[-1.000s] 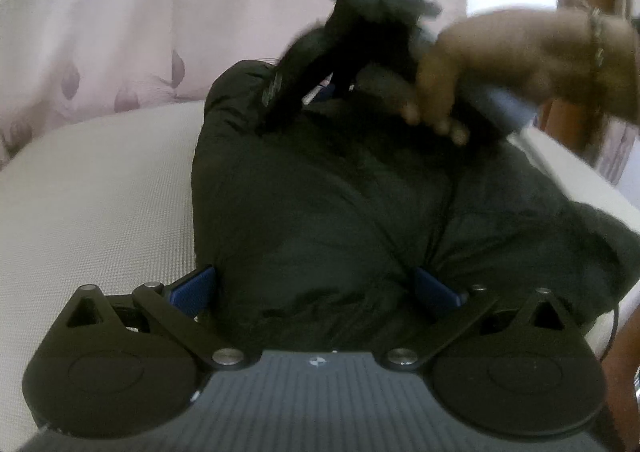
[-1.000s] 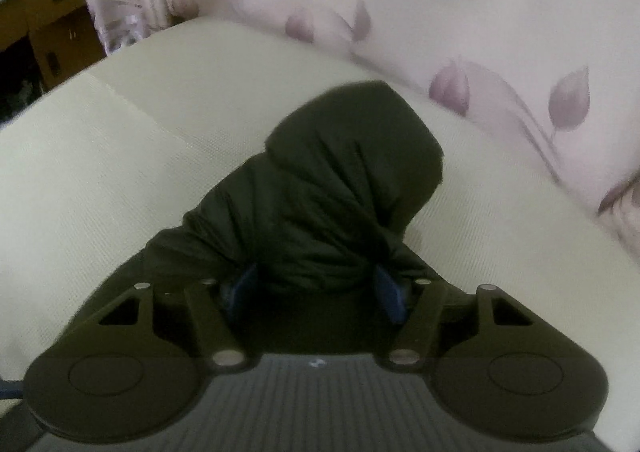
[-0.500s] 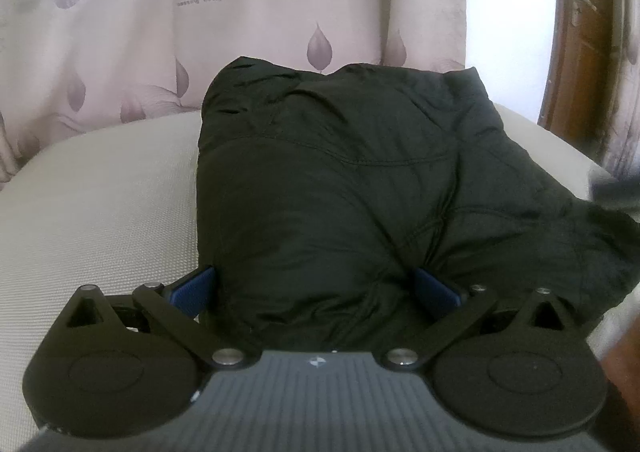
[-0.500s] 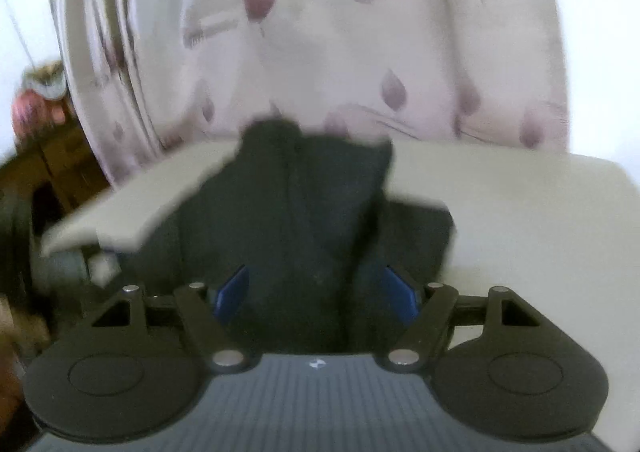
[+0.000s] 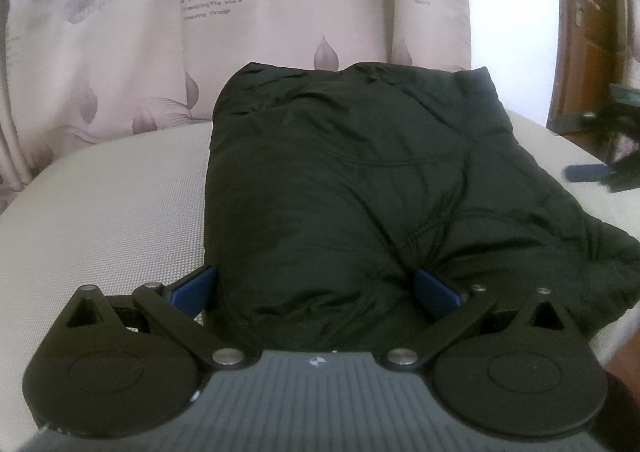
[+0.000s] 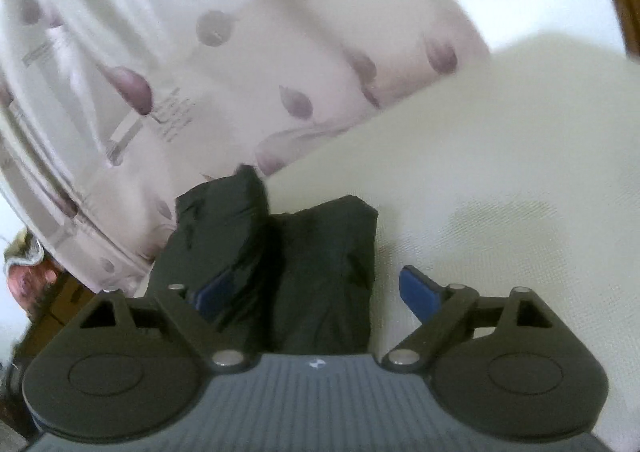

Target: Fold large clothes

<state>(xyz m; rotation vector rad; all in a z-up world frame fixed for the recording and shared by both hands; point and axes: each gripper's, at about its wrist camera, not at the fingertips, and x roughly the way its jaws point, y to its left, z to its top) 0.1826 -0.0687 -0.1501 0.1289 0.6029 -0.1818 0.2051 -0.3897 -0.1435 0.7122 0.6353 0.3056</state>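
Judging the dark jacket (image 5: 344, 187) mostly folded, I grip its near edge with the left claw (image 5: 316, 288); my right claw (image 6: 316, 292) has just been opening, fabric loose between.

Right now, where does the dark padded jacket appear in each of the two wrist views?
Left wrist view: the dark padded jacket fills the middle, running down between the left gripper pads.
Right wrist view: jacket is lower centre, a narrow folded part.
Shared landmark: the leaf-print curtain behind the cream cushion.
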